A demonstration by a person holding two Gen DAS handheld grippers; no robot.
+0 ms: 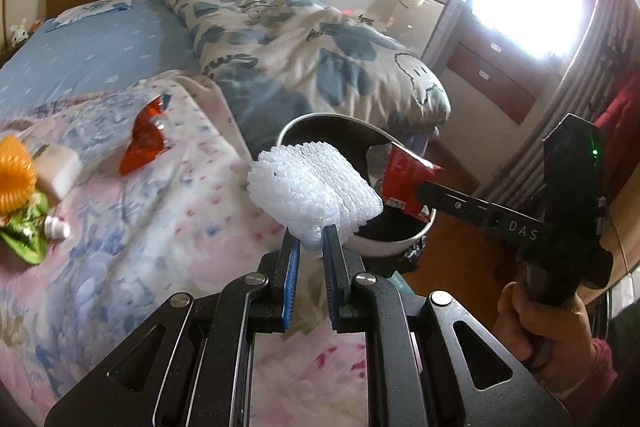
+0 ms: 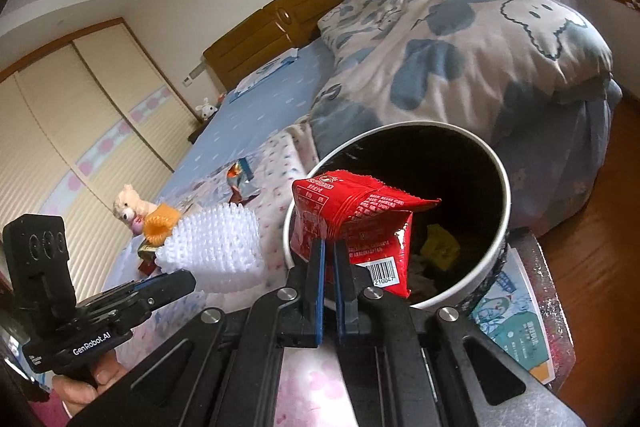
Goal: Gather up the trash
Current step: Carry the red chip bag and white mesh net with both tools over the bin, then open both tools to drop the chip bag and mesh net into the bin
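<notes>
My left gripper (image 1: 311, 241) is shut on a white foam net sleeve (image 1: 314, 187), held just in front of the near rim of a white round bin (image 1: 394, 246) with a dark inside. In the right wrist view that foam net sleeve (image 2: 218, 251) hangs left of the bin (image 2: 502, 183). My right gripper (image 2: 328, 249) is shut on a red snack packet (image 2: 352, 215), which hangs over the bin's near-left rim. From the left wrist view the red packet (image 1: 404, 179) sits over the bin's right side.
On the floral blanket (image 1: 168, 195) lie an orange-red wrapper (image 1: 145, 143), an orange foam net (image 1: 14, 173), a white box (image 1: 60, 167) and a green pouch (image 1: 24, 231). A folded quilt (image 1: 304, 39) lies behind the bin. A plush bear (image 2: 128, 207) sits far left. Wooden floor (image 2: 600, 227) lies to the right.
</notes>
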